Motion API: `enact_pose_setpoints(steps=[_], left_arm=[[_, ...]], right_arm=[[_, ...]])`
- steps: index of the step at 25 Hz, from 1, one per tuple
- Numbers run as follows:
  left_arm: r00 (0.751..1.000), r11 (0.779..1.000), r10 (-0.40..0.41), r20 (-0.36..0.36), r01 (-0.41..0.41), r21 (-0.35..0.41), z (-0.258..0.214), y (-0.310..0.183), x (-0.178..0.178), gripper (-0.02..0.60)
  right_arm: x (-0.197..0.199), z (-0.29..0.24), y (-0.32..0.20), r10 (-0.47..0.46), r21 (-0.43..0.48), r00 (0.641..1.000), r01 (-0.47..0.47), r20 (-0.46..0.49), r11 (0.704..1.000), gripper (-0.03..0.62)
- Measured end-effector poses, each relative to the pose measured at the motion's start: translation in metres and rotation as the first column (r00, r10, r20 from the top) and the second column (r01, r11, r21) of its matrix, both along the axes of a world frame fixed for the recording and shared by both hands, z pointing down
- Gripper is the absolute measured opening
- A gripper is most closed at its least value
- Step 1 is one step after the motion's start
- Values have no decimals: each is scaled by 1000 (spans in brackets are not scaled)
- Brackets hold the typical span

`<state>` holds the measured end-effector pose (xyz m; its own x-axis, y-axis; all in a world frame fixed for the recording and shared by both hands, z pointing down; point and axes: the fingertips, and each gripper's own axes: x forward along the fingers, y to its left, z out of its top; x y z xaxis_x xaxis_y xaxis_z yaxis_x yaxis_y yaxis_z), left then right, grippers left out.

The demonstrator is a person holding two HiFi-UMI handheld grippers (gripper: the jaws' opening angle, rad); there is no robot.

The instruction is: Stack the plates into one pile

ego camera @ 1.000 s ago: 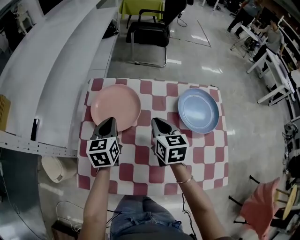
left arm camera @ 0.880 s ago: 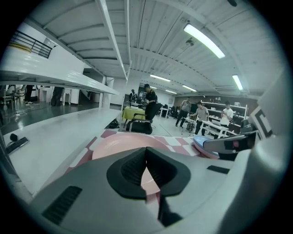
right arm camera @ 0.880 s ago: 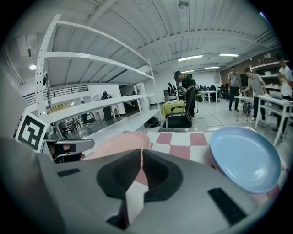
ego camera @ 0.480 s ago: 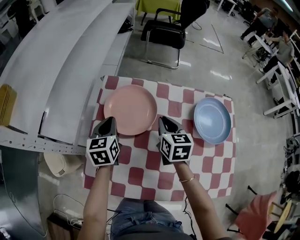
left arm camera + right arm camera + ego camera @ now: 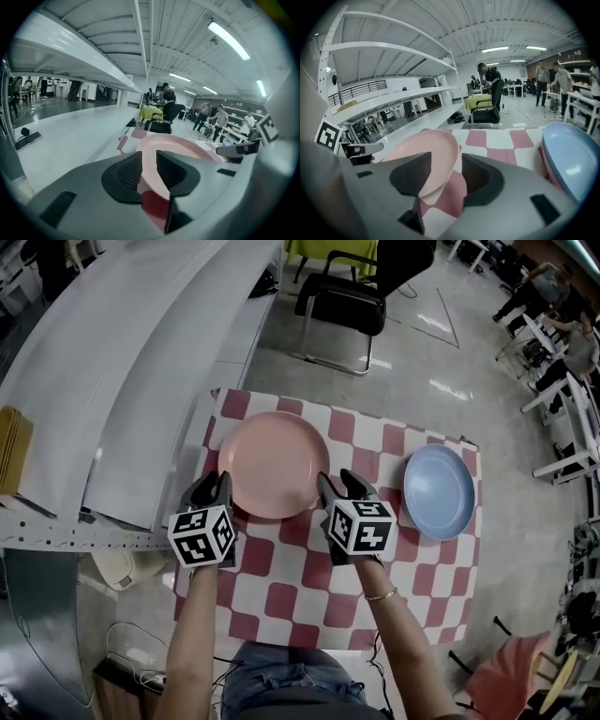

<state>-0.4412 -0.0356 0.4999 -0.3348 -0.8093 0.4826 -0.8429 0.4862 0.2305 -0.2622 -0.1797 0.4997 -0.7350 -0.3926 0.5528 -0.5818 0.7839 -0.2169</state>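
A pink plate lies at the left of the checkered table, and a blue plate lies apart from it at the right. My left gripper stands at the pink plate's near left rim, my right gripper at its near right rim. Both have just been opening. In the left gripper view the pink plate's rim runs between the open jaws of the left gripper. The right gripper likewise straddles the pink rim, with a gap beside it. The blue plate shows at that view's right.
A long white counter runs along the table's left side. A black chair stands on the floor beyond the table. A pink chair is at the lower right. People stand far off in the room.
Both grippers moved forward to the pink plate's near rim, one on each side. Their jaws, shut a second ago, now stand open around the rim.
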Motion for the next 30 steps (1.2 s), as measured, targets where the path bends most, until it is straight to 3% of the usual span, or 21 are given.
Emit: enact_pose_setpoints(steps=[5, 18, 21, 30], left_arm=[[1000, 999, -9, -4, 8, -32, 10, -5, -16, 124], [997, 995, -14, -70, 7, -100, 36, -21, -27, 117], [996, 994, -13, -85, 4, -113, 42, -22, -27, 109], [994, 992, -26, -105, 12, -126, 50, -24, -27, 83]], right_arm=[[-9, 11, -9, 5, -38, 1000, -6, -21, 999, 238], [-16, 38, -20, -2, -69, 994, -6, -113, 998, 236], [-16, 41, -23, -7, -70, 991, -2, -134, 998, 182], [-20, 48, -21, -25, -71, 986, 13, -164, 997, 118]])
